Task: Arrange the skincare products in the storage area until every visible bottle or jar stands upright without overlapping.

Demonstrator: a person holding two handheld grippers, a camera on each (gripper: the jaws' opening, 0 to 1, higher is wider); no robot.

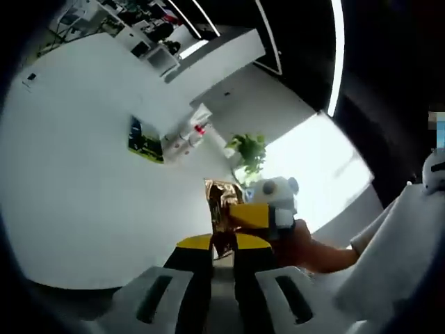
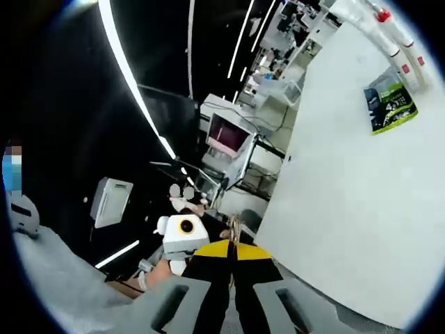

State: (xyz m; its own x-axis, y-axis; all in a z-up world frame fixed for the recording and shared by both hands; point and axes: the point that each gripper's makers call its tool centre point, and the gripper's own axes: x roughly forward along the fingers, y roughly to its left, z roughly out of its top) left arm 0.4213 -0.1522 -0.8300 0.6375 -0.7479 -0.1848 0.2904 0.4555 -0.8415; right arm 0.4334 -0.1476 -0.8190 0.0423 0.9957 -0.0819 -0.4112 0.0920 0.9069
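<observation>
A crinkled gold foil sachet (image 1: 222,205) is held up above the white table (image 1: 76,209). My left gripper (image 1: 222,243) is shut on its lower edge, yellow-tipped jaws pressed together. The right gripper (image 1: 259,214) comes in from the right with a hand behind it and touches the sachet's side. In the right gripper view my right gripper (image 2: 233,252) is shut on the sachet's thin gold edge (image 2: 234,225), with the left gripper (image 2: 183,235) close on the left. Small white bottles with red caps (image 1: 189,135) stand far back on the table, also bottles (image 2: 391,31).
A green and black packet (image 1: 144,139) lies flat on the table near the bottles, also packet (image 2: 391,101). A green plant (image 1: 249,149) stands behind them. Desks with a monitor (image 2: 229,136) lie beyond the table's edge. A person's pale sleeve (image 1: 396,257) is at the right.
</observation>
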